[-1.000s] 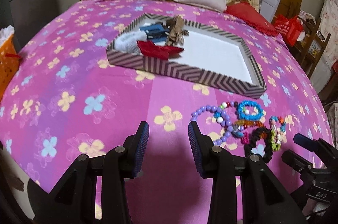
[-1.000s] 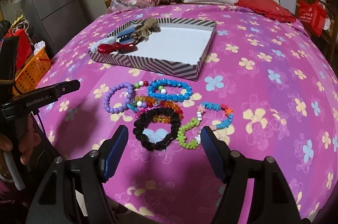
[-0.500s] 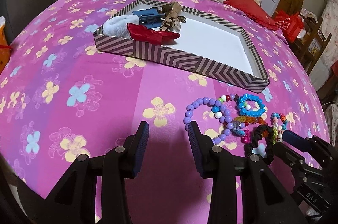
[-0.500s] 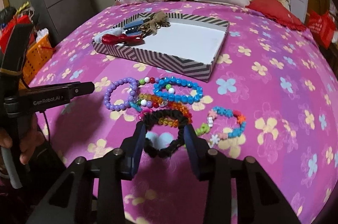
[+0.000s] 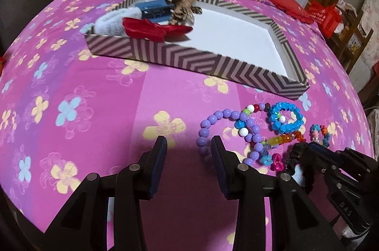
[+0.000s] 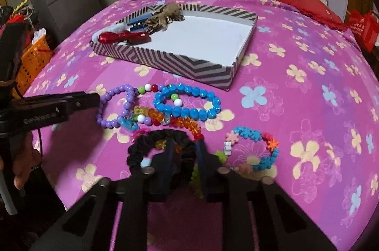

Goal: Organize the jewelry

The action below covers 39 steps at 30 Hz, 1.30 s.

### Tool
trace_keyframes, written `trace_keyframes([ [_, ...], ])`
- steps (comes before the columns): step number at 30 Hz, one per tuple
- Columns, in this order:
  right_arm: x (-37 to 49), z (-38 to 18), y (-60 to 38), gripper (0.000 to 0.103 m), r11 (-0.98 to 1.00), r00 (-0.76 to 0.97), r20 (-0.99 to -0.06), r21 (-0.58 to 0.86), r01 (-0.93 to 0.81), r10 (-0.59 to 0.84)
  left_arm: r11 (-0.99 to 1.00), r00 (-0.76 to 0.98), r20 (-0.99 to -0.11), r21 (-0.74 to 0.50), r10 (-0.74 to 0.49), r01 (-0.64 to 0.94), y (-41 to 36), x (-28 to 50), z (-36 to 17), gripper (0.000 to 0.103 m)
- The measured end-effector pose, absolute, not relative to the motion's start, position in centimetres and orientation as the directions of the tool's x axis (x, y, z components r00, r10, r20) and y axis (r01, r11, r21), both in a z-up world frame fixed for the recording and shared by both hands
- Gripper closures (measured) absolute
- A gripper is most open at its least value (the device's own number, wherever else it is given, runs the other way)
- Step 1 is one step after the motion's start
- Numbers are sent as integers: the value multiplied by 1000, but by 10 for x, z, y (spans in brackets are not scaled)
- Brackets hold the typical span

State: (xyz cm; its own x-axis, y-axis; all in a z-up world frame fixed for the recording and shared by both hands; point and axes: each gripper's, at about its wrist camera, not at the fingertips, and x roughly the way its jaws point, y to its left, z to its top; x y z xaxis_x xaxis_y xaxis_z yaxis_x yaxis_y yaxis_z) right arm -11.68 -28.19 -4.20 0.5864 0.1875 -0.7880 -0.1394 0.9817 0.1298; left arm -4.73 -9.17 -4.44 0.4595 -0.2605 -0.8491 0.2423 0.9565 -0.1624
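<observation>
On the flowered bed, the right gripper has just closed tight on the black scrunchie beside the bead bracelets; the left gripper hovers open, empty. Next, likely: lift it clear and carry it to the striped box.

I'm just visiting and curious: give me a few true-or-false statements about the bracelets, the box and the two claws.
1. The right claw is shut on the black scrunchie. True; its jaws have just been closing on the band.
2. The left claw grips the purple bead bracelet. False; it is open with nothing between its jaws.
3. The striped box already holds a red bow. True.
4. The blue bead bracelet lies inside the box. False; it lies on the pink bedspread, in front of the box.
</observation>
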Motion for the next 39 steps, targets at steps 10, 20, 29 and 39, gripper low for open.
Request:
trace_keyframes([
  [10,-128,-16,-283,92,973,625,-746,163,-162,229,936,448,-834,-212,-323,282,-94,-44,-42,93],
  [20,-130,22,-283,92,966,679,-688,183,-181,257,914,505,-774,-234,-381,331,-75,-43,7,93],
  [29,-119,39,-285,92,968,713,-654,169,-186,251,923,573,-741,-165,-349,349,-74,-37,45,93],
  [39,-90,52,-294,92,976,730,-647,140,-170,220,925,627,-706,-107,-329,365,-105,-16,71,93],
])
